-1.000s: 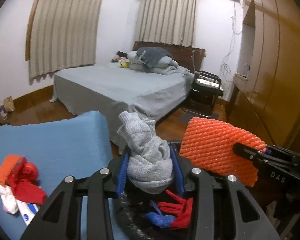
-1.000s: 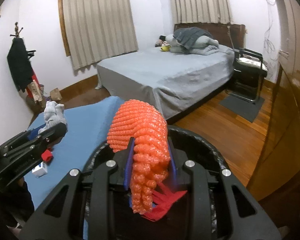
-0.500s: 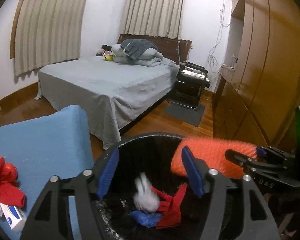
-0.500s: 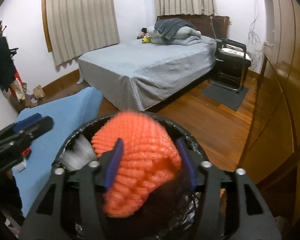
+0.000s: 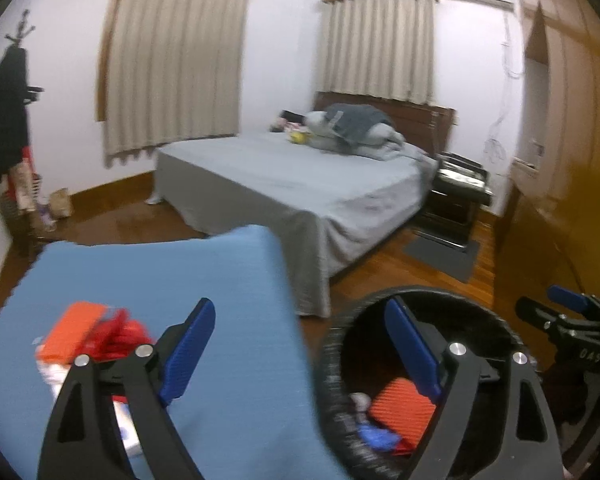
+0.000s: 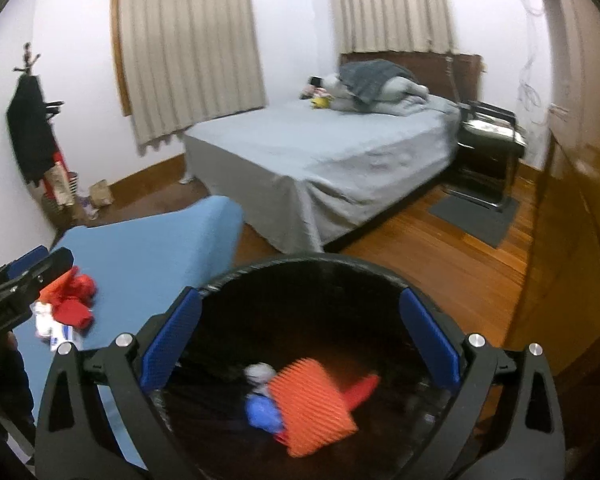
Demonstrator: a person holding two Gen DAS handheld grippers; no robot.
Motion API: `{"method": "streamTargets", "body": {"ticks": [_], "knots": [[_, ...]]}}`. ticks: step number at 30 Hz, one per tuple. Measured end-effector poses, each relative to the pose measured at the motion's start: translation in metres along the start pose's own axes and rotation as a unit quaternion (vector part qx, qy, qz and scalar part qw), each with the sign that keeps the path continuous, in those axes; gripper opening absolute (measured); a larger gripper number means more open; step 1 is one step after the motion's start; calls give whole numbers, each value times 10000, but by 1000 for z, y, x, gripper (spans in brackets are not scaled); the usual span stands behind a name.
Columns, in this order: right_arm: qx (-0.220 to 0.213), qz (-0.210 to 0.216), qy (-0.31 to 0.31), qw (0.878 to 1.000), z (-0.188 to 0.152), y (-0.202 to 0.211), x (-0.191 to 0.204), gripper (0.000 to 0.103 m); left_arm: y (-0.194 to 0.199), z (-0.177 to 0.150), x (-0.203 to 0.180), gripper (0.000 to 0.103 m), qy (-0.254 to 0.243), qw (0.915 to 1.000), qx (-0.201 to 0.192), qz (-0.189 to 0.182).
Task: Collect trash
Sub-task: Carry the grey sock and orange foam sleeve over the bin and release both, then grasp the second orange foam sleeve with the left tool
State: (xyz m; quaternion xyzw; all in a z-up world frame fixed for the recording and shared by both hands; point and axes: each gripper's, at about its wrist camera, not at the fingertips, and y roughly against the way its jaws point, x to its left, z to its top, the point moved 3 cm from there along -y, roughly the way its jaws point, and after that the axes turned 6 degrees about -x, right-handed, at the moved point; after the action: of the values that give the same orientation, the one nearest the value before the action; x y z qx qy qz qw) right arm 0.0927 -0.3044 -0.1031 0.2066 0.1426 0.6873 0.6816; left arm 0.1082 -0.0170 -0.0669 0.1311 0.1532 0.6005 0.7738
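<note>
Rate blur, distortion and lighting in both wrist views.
Left wrist view: motion-smeared, worst on the trash bin rim and blue cloth. Right wrist view: sharper, though the orange foam is smeared. Both: fisheye-bent walls, dim warm light.

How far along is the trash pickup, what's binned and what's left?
Done: the orange foam net, a grey wad and blue and red scraps lie inside the black bin. In hand: nothing; the left hand-held gripper and right hand-held gripper have just been opening, jaws empty. Left: the red and orange pile on the blue surface.
</note>
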Motion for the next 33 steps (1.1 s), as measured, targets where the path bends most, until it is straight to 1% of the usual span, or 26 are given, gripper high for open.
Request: {"method": "streamTargets", "body": {"ticks": [5, 10, 13, 14, 18, 21, 25, 28, 33], "knots": [[-33, 456, 200, 9988, 13, -19, 48, 97, 19, -5, 49, 86, 113, 9980, -80, 613], [16, 926, 385, 9950, 18, -43, 100, 97, 28, -16, 109, 86, 300, 9920, -34, 1227], [70, 1154, 560, 9917, 16, -55, 135, 97, 32, -22, 138, 85, 388, 9881, -15, 1489], [84, 1200, 593, 9910, 16, -58, 142, 97, 31, -24, 153, 85, 439, 9859, 9, 1615], [154, 1368, 727, 9878, 17, -74, 172, 97, 27, -33, 186, 83, 577, 9804, 108, 1878], [221, 1460, 793, 9858, 17, -87, 192, 97, 18, -41, 204, 79, 674, 9775, 234, 1986], [353, 1596, 921, 9822, 12, -105, 217, 97, 3, -49, 223, 76, 799, 9750, 407, 2032], [424, 1679, 1021, 9796, 9, -116, 233, 97, -10, -54, 236, 76, 879, 9747, 533, 1983], [494, 1755, 1104, 9770, 8, -131, 253, 97, -33, -61, 246, 75, 905, 9756, 736, 1859]]}}
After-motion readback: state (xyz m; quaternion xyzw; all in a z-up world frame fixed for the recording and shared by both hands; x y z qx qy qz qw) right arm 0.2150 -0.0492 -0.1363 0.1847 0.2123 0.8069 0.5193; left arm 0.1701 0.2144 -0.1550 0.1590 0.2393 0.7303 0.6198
